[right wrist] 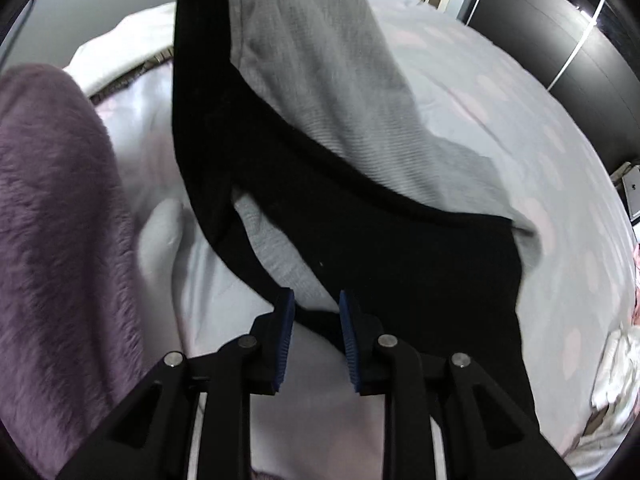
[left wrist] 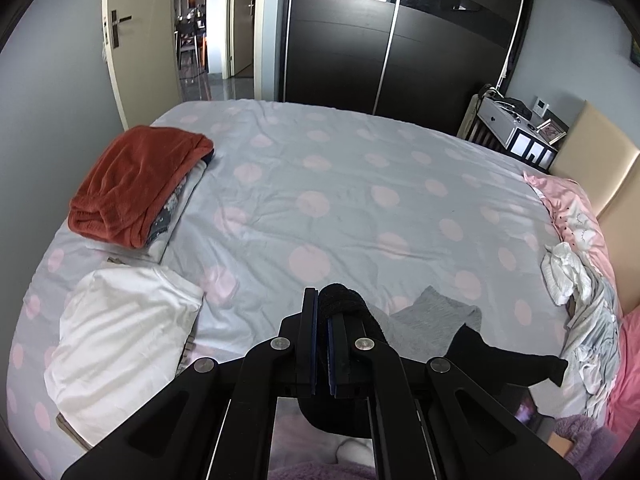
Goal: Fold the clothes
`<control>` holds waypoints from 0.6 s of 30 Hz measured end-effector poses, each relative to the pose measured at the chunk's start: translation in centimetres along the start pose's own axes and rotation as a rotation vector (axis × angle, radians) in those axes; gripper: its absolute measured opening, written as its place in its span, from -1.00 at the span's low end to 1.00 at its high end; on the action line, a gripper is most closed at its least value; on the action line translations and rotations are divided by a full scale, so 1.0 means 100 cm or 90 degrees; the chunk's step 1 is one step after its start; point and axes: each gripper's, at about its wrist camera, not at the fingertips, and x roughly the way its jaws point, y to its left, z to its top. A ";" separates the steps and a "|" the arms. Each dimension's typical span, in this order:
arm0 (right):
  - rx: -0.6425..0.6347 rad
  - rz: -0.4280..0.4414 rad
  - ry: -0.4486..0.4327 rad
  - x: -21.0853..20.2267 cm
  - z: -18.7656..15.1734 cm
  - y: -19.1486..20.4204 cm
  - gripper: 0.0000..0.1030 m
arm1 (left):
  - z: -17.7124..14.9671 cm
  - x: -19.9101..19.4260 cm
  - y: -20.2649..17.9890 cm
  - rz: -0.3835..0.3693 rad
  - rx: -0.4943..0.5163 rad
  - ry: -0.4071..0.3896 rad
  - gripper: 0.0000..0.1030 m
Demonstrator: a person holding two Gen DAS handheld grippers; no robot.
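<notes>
My left tongs (left wrist: 323,320) are clamped nearly closed on the dark top end of a black-and-grey garment (left wrist: 436,328), which trails off to their right across the bed (left wrist: 320,184). My right tongs (right wrist: 316,320) stand partly open with nothing between the pads; the garment's black edge lies just ahead of and partly between them.

To fold it well, I judge I should close the right tongs on that black edge, draw the cloth taut against the left grip, then lay it flat and even.

To the left of the left tongs lie a white folded piece (left wrist: 124,344) and a rust-red stack (left wrist: 140,184); far right sits a crumpled heap (left wrist: 576,292). I cannot tell what kind of garment this is; its far end is cut off, and a purple fleece sleeve (right wrist: 52,208) blocks the right view's left side.
</notes>
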 end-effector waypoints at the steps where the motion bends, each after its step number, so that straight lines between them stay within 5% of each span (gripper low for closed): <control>1: 0.002 0.001 0.003 0.005 0.002 -0.001 -0.55 | 0.000 0.002 0.003 -0.003 -0.003 0.002 -0.93; 8: 0.021 0.004 0.006 0.032 0.011 -0.013 -0.61 | 0.003 0.020 0.016 -0.009 -0.007 0.017 -0.93; 13: 0.069 0.018 -0.024 0.019 0.004 -0.036 -0.97 | 0.005 0.032 0.024 -0.002 -0.013 0.024 -0.93; 18: 0.120 0.022 -0.050 0.005 -0.007 -0.063 -0.98 | 0.004 0.038 0.030 0.002 -0.025 0.032 -0.93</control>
